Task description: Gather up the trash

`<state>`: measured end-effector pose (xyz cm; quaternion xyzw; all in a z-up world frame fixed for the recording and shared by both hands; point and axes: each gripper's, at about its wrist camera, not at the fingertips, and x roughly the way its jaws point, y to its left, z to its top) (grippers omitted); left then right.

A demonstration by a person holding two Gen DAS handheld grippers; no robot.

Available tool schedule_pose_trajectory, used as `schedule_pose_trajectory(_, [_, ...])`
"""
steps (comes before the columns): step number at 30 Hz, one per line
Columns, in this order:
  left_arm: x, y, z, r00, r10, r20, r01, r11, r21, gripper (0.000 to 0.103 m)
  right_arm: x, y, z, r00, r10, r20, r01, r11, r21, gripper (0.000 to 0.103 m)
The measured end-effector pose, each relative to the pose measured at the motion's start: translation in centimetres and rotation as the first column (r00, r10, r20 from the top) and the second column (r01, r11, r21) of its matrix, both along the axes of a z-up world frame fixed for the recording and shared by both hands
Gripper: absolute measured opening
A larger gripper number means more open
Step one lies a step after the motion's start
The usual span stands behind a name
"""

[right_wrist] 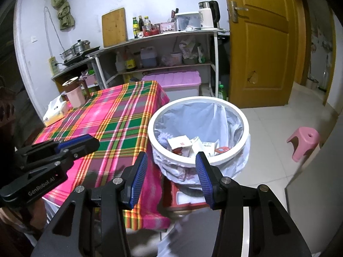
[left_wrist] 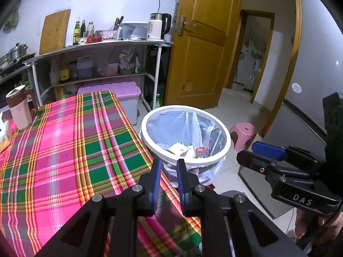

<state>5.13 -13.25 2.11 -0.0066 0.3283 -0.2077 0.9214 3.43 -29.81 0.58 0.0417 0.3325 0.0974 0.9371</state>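
Just ahead of both tongs stood the white trash bin [right_wrist: 198, 126], lined with a pale bag, cartons and wrappers [right_wrist: 194, 144] lying at its bottom. The left gripper [left_wrist: 168, 165] had its blue pads a narrow gap apart, empty, over the plaid tablecloth [left_wrist: 64, 145] edge. The right gripper [right_wrist: 171, 160] stood wide, empty, the bin's near rim between its fingers.
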Motion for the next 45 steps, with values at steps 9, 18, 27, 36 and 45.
schedule_pose_trajectory(9, [-1.3,0.5,0.0,1.000,0.018,0.005,-0.018,1.000,0.013,0.015,-1.1,0.7,0.2,1.000,0.012,0.006,-0.012,1.000,-0.002,0.048])
schedule_pose_trajectory(18, [-1.4,0.4,-0.1,1.000,0.017,0.005,-0.017,1.000,0.018,0.015,-1.1,0.7,0.1,1.000,0.012,0.006,-0.012,1.000,-0.002,0.048])
schedule_pose_trajectory(27, [-1.1,0.4,-0.2,1.000,0.022,-0.001,-0.022,0.999,0.023,0.015,-1.2,0.6,-0.1,1.000,0.012,0.000,-0.012,1.000,-0.002,0.048])
schedule_pose_trajectory(36, [-1.1,0.4,-0.4,1.000,0.021,-0.001,-0.021,1.000,0.023,0.015,-1.2,0.5,-0.3,1.000,0.012,-0.003,-0.012,1.000,-0.003,0.048])
schedule_pose_trajectory(45, [-1.1,0.3,-0.8,1.000,0.027,-0.002,-0.027,0.999,0.032,0.015,-1.2,0.5,-0.2,1.000,0.013,-0.003,-0.013,1.000,-0.003,0.048])
